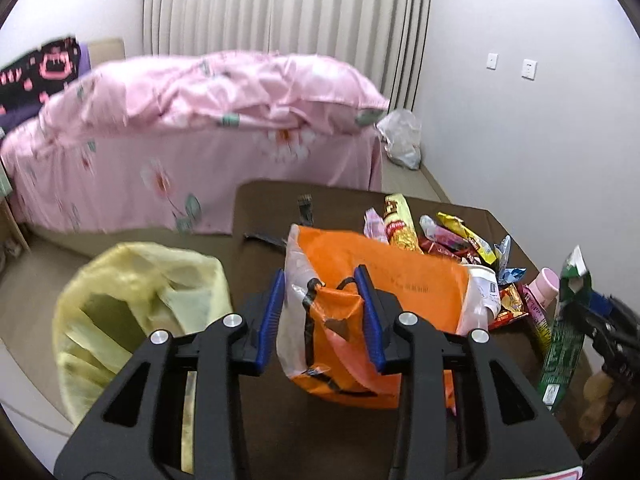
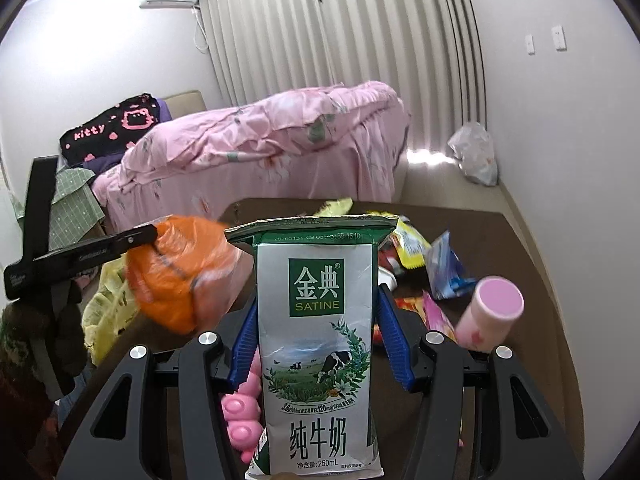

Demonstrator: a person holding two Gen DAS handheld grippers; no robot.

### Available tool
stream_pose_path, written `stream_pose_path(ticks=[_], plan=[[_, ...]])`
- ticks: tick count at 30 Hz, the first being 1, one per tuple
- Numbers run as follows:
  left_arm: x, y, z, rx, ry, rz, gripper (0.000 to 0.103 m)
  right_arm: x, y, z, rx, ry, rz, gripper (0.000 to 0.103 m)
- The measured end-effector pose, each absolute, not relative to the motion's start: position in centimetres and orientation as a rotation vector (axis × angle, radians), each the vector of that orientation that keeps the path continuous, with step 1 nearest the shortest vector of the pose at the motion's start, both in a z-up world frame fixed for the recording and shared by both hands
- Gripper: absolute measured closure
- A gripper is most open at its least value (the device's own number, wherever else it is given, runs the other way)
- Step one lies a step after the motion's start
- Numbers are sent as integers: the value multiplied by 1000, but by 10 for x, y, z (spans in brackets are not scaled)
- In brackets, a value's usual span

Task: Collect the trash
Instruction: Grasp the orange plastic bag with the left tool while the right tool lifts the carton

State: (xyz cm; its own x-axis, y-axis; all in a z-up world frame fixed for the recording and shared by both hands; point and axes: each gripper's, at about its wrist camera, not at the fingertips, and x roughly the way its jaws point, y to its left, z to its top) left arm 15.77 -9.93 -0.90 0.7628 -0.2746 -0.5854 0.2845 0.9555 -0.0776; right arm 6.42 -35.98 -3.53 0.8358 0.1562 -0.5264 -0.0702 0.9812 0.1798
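Note:
My left gripper [image 1: 320, 274] is shut on a crumpled orange plastic bag [image 1: 400, 280], which hangs between its blue pads above the brown table [image 1: 272, 196]. The same orange bag [image 2: 176, 276] shows in the right wrist view, dangling from the black left gripper [image 2: 132, 240]. Left of the table stands a bin lined with a yellow bag [image 1: 140, 300], its mouth open. My right gripper [image 2: 316, 300] is shut on an upright green-and-white milk carton [image 2: 316, 320]. That milk carton [image 1: 568, 320] also appears at the right edge of the left wrist view.
Several snack wrappers [image 1: 452, 240] and a pink bottle [image 2: 492, 312] lie on the table's right half. A bed with a pink floral cover [image 1: 192, 128] stands behind. A white plastic bag [image 1: 400, 136] sits on the floor by the wall.

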Motion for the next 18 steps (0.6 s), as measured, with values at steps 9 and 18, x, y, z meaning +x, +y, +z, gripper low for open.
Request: stream_pose_path(ticks=[9, 18], plan=[[139, -97, -14, 14, 657, -422, 69, 54, -361, -36, 140, 591, 127, 51], [128, -110, -49, -8, 816, -598, 55, 34, -361, -37, 82, 613, 112, 68]])
